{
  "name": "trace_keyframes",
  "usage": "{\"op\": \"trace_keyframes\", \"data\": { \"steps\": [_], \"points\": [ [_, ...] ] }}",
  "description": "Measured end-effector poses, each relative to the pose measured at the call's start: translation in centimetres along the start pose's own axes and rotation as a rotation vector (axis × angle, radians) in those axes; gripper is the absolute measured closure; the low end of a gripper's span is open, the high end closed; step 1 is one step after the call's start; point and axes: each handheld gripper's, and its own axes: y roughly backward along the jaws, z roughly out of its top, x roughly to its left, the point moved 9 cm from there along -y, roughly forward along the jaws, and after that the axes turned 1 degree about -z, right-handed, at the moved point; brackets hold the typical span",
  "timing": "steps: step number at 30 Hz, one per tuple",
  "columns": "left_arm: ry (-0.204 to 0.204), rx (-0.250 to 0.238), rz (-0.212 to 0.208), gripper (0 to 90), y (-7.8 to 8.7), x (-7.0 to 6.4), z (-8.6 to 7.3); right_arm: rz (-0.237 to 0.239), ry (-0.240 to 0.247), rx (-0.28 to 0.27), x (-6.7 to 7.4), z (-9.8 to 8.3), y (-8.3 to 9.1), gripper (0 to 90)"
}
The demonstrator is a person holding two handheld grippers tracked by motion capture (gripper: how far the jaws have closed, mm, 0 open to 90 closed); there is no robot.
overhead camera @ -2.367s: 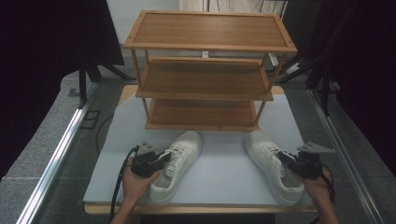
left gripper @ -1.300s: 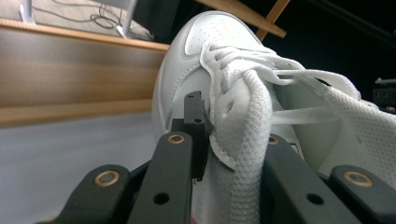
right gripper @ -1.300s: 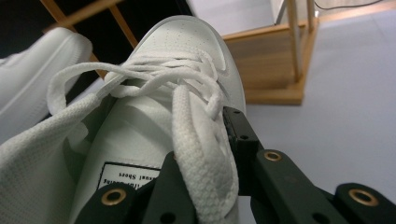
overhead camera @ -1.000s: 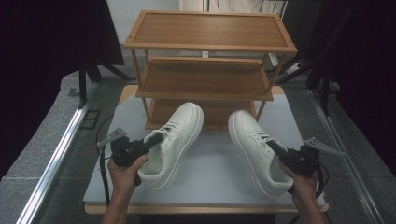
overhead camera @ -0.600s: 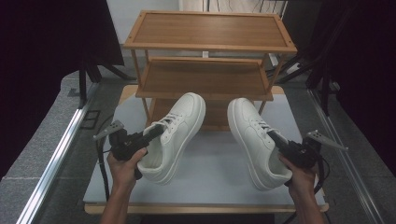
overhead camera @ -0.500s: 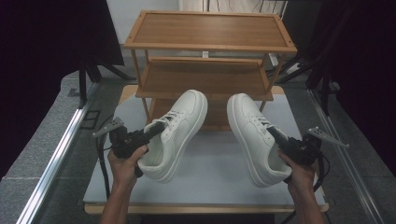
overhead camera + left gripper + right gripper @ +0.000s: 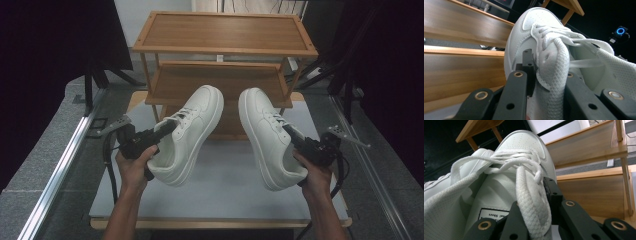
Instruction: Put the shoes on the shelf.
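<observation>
My left gripper point(image 7: 167, 127) clamps the left shoe point(image 7: 192, 132) mid-frame; my right gripper point(image 7: 290, 132) grips the right shoe point(image 7: 265, 135), seemingly off the table point(image 7: 225, 190).

Left gripper point(image 7: 167, 129) jaw tips: I see them buried in the left shoe point(image 7: 192, 131) opening.
Right gripper point(image 7: 291, 134) jaw tips: hidden in the right shoe point(image 7: 265, 135).
Rack point(image 7: 225, 32) bottom shelf: mostly screened by both shoes.
Tongue label point(image 7: 492, 214): I read it only partly; the right gripper view's near jaw covers the rest.
</observation>
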Motion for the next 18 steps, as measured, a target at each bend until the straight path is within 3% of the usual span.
{"op": "trace_keyframes", "data": {
  "steps": [6, 13, 18],
  "points": [
    [0.025, -0.016, -0.009, 81.6, -0.5, 0.4, 1.1, 0.004, -0.039, -0.013, 0.2, 0.9, -1.0, 82.1],
    [0.050, -0.035, -0.001, 81.6, -1.3, 0.9, 1.9, -0.016, -0.028, -0.013, 0.5, 1.8, -1.9, 82.1],
    [0.051, -0.040, 0.005, 81.6, -2.0, 1.0, 2.1, -0.040, -0.070, -0.025, 0.2, 2.5, -2.7, 82.1]
  ]
}}
